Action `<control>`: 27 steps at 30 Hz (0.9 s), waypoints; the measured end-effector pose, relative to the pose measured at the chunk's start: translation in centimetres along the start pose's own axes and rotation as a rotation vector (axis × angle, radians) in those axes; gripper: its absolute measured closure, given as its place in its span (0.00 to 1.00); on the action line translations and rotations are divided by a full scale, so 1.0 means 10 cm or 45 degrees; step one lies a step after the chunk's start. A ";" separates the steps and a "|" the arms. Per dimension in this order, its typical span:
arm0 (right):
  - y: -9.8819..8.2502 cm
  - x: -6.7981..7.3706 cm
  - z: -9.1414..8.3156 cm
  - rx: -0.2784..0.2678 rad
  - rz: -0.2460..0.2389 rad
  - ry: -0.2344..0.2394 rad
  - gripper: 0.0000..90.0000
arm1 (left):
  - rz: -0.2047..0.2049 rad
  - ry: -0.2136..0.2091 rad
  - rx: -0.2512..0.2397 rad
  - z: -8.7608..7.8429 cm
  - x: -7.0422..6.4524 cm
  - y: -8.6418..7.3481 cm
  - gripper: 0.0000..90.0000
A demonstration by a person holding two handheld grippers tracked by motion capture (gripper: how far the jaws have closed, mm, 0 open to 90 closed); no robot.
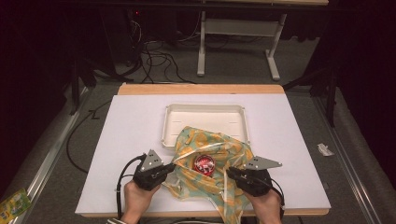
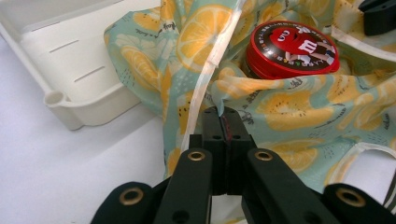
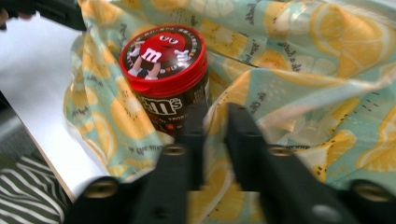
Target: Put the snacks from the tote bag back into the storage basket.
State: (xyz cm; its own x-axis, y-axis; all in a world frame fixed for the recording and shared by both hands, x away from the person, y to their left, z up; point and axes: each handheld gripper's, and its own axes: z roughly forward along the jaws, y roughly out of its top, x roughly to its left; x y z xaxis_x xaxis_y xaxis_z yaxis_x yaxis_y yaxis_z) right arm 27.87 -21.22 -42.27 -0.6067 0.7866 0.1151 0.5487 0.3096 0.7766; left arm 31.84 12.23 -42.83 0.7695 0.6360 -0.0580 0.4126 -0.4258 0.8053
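Left gripper [image 2: 223, 122] jaws pinch the bag [image 1: 219, 149] edge beside the jar [image 1: 204, 164]; right gripper [image 3: 215, 122] jaws stand slightly apart. Clamp the opposite edge, then lift evenly.

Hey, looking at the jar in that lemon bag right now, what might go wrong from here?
The left gripper pinches only a thin edge of the lemon-print bag; if pulled, the fabric may slip free. The right gripper has fabric in a narrow gap between its jaws, so its hold looks uncertain. The red-lidded jar stands upright in loose cloth and could tip if one side lifts first.
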 end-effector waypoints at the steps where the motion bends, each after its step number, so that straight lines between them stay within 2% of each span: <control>1: 0.00 0.00 0.00 0.000 -0.012 -0.003 1.00 | 0.002 0.002 -0.002 0.00 0.00 0.00 1.00; 7: 0.06 -0.09 -0.06 -0.003 -0.034 -0.050 1.00 | 0.004 0.015 -0.015 -0.04 0.03 0.02 1.00; 13: 0.12 -0.30 -0.19 -0.030 -0.024 -0.127 1.00 | -0.006 0.026 -0.012 -0.09 0.08 -0.01 1.00; 19: 0.08 -0.60 -0.26 -0.015 0.049 -0.212 1.00 | -0.016 0.035 0.006 -0.09 0.11 -0.05 1.00; 27: -0.10 -0.95 -0.18 0.052 0.150 -0.294 1.00 | -0.051 0.053 0.049 -0.05 0.19 -0.17 1.00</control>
State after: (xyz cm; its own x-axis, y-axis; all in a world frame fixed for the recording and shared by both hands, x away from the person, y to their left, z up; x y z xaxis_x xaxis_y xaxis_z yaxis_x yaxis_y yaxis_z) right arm 32.03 -29.92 -43.01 -0.3926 0.9180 0.0552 0.6334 0.2264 0.7400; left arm 32.30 14.49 -44.02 0.7317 0.6786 -0.0644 0.4613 -0.4235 0.7797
